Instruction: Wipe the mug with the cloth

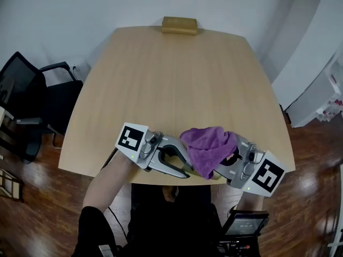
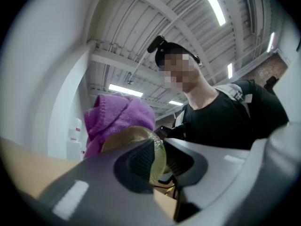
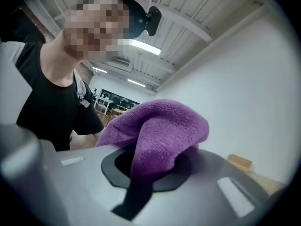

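The left gripper (image 2: 159, 161) has its fingers pinched on the mug's (image 2: 129, 136) rim, by the desk's (image 1: 171, 79) near edge. The right gripper (image 3: 153, 173) has its fingers clamped on the cloth (image 3: 160, 126), which is bunched over the mug. The rim hold looks thin, so a hard wipe could twist the mug free and drop it off the edge. The cloth could also slip out under drag.

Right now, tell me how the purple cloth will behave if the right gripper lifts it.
Likely floppy: the purple cloth folds and bulges over the right gripper, which pinches one fold. Probably light for its size, since it looks like thin fabric bunched loosely. Its looped nap suggests it will not slip out of the pads easily.
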Motion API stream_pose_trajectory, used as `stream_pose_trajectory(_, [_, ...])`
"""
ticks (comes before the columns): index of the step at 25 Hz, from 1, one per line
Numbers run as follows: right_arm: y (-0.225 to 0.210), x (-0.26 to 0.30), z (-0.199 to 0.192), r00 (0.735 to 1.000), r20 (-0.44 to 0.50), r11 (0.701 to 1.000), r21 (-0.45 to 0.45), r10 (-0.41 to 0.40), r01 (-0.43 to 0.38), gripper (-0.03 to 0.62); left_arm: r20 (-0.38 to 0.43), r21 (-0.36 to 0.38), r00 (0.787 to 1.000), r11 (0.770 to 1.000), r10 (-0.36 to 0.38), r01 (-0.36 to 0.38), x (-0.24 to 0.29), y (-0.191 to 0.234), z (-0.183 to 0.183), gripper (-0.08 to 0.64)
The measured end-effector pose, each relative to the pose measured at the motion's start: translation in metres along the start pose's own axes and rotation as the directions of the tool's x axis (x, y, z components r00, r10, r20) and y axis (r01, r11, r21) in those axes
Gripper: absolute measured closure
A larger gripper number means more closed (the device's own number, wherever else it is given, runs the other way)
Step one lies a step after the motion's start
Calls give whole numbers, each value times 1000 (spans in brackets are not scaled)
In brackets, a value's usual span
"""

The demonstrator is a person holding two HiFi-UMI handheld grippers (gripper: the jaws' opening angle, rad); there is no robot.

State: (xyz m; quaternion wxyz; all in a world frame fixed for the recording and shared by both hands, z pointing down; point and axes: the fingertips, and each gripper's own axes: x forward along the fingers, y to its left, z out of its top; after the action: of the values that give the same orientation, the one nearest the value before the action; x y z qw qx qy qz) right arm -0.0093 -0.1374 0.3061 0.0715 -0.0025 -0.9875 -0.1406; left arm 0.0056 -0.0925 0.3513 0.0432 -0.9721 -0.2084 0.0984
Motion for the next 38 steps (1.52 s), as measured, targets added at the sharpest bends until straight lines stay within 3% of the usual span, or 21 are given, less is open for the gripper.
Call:
stream_pose_trajectory(2, [-21,-1,-2,998,40,997,59,-44,41,557,-3,-8,999,999,42,-42,-4,7,0,475])
stream_pose_trajectory(5, [-59,-27,1,970,88,974,5,-226,227,557,6,-33,991,991,132,-132,-10,27,1,517])
stream_pose_trajectory(7, [-61,-48,6,948,87,950,-36,-306,310,557,31,-31,984,985,173,-172,-10,34,11,517])
stream_pose_trajectory(9, [-44,-53,9,950,45,946,-89,-309,312,557,28,-31,978,978,209,-208,-13,40,13,517])
stream_pose_trajectory(11, [-24,-42,1,960,-47,947,-185,-275,263,557,-1,-33,975,974,223,-223,-14,42,8,517])
stream_pose_trajectory(15, [-7,5,-22,951,-196,921,-355,-238,157,557,-107,-51,975,979,192,-199,-4,38,-12,514])
stream_pose_trajectory(17, [-1,26,-24,939,-244,883,-457,-243,110,557,-137,-65,972,977,192,-202,-3,38,-18,511])
stream_pose_trajectory(19, [2,36,-21,922,-268,822,-562,-281,87,557,-122,-67,969,972,215,-225,-6,42,-18,512])
stream_pose_trajectory(21, [-10,23,-3,912,-196,784,-593,-360,181,557,-42,-74,967,965,250,-252,-11,49,-3,517])
stream_pose_trajectory(23, [-36,-15,19,874,-67,774,-499,-481,388,557,104,-85,957,961,271,-263,-21,54,24,517])
stream_pose_trajectory(25, [-65,-64,30,791,66,764,-223,-608,606,557,282,-106,924,965,260,-239,-37,53,56,517])
stream_pose_trajectory(26, [-76,-81,39,756,148,754,-79,-638,652,557,359,-114,901,969,246,-219,-45,51,69,517])
stream_pose_trajectory(28, [-85,-98,56,714,302,763,82,-632,641,557,460,-119,859,974,224,-191,-59,47,84,517])
stream_pose_trajectory(30, [-78,-94,66,709,388,796,125,-589,593,557,504,-116,836,976,218,-184,-65,44,91,517])
stream_pose_trajectory(33, [-56,-61,74,753,410,836,44,-515,547,557,516,-108,829,977,215,-186,-63,44,93,517])
stream_pose_trajectory(35, [-48,-42,71,765,387,832,12,-515,555,557,515,-100,831,978,210,-185,-62,43,92,515])
stream_pose_trajectory(38, [-55,-44,56,735,384,798,5,-558,603,557,505,-104,832,973,228,-204,-65,46,89,514])
